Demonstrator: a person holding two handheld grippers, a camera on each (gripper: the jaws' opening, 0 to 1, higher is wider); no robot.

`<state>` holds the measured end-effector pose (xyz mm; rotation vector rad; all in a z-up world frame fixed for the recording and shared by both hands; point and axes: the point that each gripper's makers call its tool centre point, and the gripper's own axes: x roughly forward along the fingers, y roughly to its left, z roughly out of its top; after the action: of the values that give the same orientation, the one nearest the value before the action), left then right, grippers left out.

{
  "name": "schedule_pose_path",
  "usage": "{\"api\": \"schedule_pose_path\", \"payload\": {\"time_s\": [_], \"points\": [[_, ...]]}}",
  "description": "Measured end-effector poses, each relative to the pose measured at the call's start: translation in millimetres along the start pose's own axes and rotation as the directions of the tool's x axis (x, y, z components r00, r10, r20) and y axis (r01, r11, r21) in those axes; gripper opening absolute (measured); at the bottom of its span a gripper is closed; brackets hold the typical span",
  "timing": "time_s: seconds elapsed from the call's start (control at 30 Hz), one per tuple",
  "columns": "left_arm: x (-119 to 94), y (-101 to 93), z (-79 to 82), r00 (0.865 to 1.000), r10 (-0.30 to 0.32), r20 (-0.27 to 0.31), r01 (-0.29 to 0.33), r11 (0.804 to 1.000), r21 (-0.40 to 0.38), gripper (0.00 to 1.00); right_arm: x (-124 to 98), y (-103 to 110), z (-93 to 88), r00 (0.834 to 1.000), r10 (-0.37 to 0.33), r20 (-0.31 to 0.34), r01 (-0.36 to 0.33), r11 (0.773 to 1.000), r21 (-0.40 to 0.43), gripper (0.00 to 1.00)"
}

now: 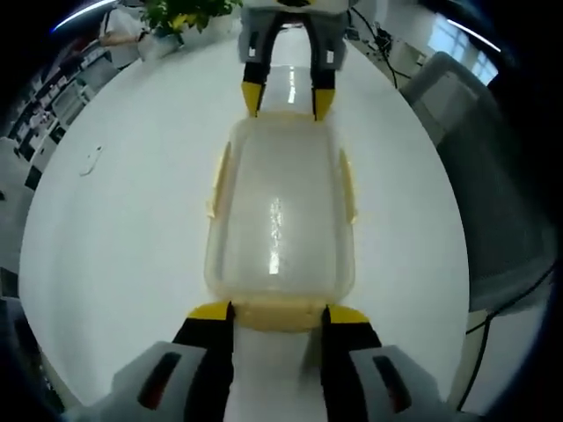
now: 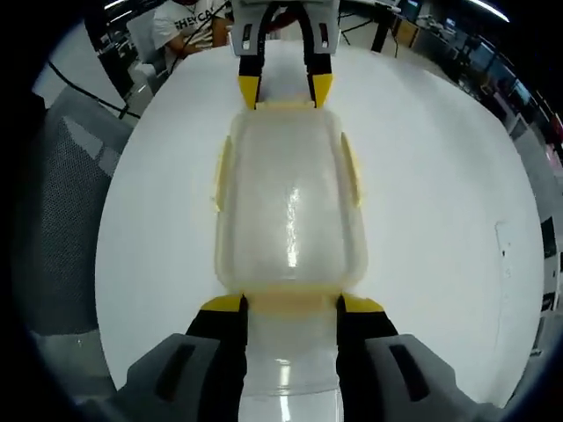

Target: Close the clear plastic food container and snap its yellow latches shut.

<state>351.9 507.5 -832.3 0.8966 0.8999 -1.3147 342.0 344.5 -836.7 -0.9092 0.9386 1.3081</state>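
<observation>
A clear plastic food container (image 1: 280, 211) lies lengthwise on the white table, its lid on top. Yellow latches run along its long sides (image 1: 349, 186), and another yellow latch (image 1: 280, 315) sits at the near end. My left gripper (image 1: 280, 311) is open, its yellow tips flanking that near-end latch. Opposite, my right gripper (image 1: 287, 95) is open at the far end. In the right gripper view the same container (image 2: 290, 202) lies between the right gripper (image 2: 291, 305), tips either side of a yellow end latch (image 2: 290, 301), and the left gripper (image 2: 286, 88) at the far end.
The round white table (image 1: 132, 220) spreads wide on both sides. A grey mesh chair (image 1: 493, 202) stands at its edge, also the chair (image 2: 62, 229). A potted plant (image 1: 180, 16) and a seated person (image 2: 189, 22) are at the far rim.
</observation>
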Motion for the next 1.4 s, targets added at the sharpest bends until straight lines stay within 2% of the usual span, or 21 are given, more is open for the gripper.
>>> {"api": "schedule_pose_path", "payload": {"time_s": [0.37,0.63,0.83,1.1,1.4], "points": [[-22.9,-17.5,16.5,1.0,0.008,0.012,-0.007,1.0,-0.011,0.33,-21.1,9.0,4.3,1.0,0.018,0.021,-0.017,0.999,-0.049,0.36],[-37.4,-16.6,23.9,1.0,-0.001,0.005,0.001,1.0,-0.006,0.33,-39.3,12.8,9.6,0.998,0.05,0.025,-0.048,0.998,-0.047,0.36],[-53.2,-17.2,37.2,1.0,0.005,0.014,-0.005,1.0,-0.01,0.33,-55.0,10.1,8.6,0.999,0.041,0.029,-0.04,0.998,-0.056,0.36],[-54.8,-10.1,48.6,1.0,0.013,0.019,-0.013,1.0,-0.008,0.33,-67.9,5.1,3.0,0.999,0.036,0.041,-0.034,0.998,-0.052,0.36],[-50.7,-15.0,64.6,1.0,0.008,0.024,-0.008,1.0,-0.015,0.33,-71.8,2.8,-13.8,0.999,0.037,0.025,-0.036,0.998,-0.06,0.36]]}}
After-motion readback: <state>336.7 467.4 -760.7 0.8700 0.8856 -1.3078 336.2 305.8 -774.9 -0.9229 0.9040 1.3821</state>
